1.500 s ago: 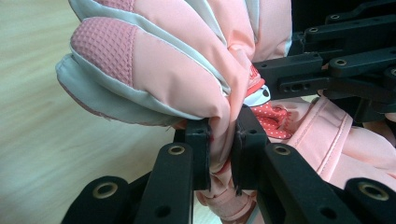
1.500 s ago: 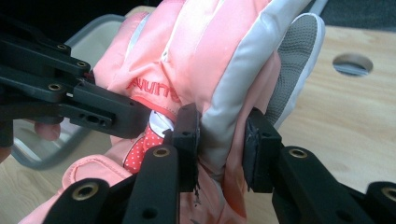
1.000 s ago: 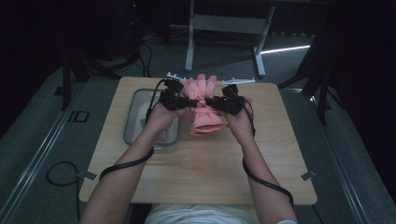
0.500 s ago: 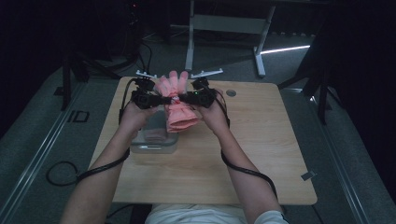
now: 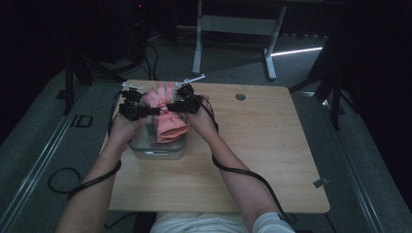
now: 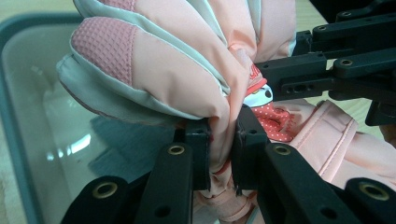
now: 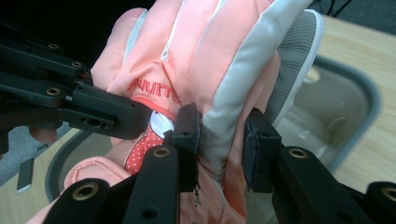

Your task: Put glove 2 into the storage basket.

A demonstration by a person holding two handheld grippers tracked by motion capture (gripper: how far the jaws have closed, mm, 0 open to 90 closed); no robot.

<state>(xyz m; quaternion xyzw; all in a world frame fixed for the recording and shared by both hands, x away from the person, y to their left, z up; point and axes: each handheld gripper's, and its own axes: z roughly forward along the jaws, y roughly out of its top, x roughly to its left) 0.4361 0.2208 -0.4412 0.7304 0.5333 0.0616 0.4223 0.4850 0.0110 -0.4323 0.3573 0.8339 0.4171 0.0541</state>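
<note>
Both tongs had the padded pink winter glove with grey trim [image 5: 167,116] and held it up above the clear, grey-rimmed plastic container [image 5: 156,148] at the left of the pale wooden worktop [image 5: 252,160]. The left tongs [image 6: 220,140] were clamped tight on a fold of the glove's edge. The right tongs [image 7: 219,135] were closed on the opposite edge, 1 thick grey seam squeezed between them. The glove's fingers pointed away from the person

Dim high view, bright close-ups
</note>
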